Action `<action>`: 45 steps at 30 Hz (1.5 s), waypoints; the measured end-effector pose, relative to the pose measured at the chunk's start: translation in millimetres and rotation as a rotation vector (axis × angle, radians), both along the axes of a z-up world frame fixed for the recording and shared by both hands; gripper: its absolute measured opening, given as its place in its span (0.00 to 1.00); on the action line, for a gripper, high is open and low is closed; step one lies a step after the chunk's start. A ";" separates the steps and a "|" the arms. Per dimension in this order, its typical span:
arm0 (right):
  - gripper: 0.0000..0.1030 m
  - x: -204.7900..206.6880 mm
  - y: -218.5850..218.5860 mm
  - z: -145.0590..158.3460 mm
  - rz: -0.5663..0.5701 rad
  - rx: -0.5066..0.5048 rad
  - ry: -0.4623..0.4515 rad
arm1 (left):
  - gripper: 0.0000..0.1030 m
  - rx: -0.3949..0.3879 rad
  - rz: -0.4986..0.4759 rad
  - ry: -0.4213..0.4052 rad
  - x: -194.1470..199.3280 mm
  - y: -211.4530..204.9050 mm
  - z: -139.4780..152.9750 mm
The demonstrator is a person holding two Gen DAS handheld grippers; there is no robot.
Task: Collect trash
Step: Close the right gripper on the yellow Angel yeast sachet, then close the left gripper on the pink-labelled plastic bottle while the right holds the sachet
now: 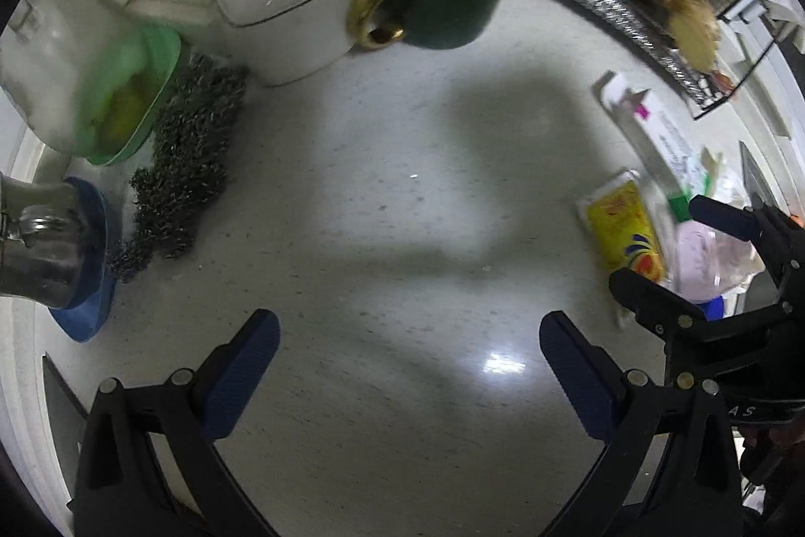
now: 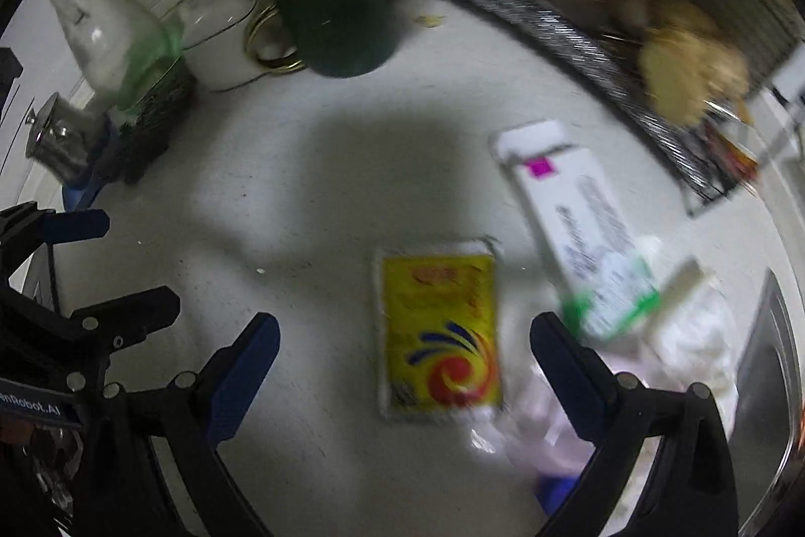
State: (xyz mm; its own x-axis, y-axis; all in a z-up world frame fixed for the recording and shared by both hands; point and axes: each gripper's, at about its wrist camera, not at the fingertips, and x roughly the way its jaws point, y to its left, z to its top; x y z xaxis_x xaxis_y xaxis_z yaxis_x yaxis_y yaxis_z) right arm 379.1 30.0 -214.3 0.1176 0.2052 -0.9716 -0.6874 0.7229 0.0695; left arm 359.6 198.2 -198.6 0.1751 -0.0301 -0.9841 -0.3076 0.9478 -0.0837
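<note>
A yellow sachet point(image 2: 440, 330) with a red swirl lies flat on the white counter, between the open jaws of my right gripper point(image 2: 402, 366). A white carton point(image 2: 578, 215) with a magenta square lies to its right, beside crumpled clear plastic point(image 2: 543, 436) and white wrappers point(image 2: 689, 335). In the left wrist view the sachet point(image 1: 624, 230) and carton point(image 1: 659, 134) lie at the right, with the right gripper point(image 1: 674, 255) over them. My left gripper point(image 1: 407, 366) is open and empty above bare counter.
A green mug point(image 1: 448, 3) with a gold handle, a white lidded dish point(image 1: 287, 8), a green-lidded container point(image 1: 126, 99) and steel scourers point(image 1: 186, 164) stand at the back left. A wire rack point(image 1: 669, 49) with food runs along the back right. A sink edge point(image 2: 770, 376) is at the right.
</note>
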 end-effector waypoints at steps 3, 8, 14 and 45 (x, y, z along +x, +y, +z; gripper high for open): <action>0.98 4.4 13.3 -13.4 0.024 -0.027 0.034 | 1.00 -0.004 -0.006 0.009 3.7 4.8 -7.2; 0.98 10.0 20.3 -35.2 0.029 -0.044 0.104 | 1.00 -0.006 -0.036 0.031 9.8 6.2 -20.7; 0.98 11.7 23.2 -48.6 0.016 -0.056 0.105 | 1.00 -0.012 -0.066 0.037 13.2 3.4 -29.7; 0.04 -44.0 -20.7 28.0 -0.127 0.113 -0.014 | 1.00 0.023 -0.319 -0.128 -19.1 -75.8 30.8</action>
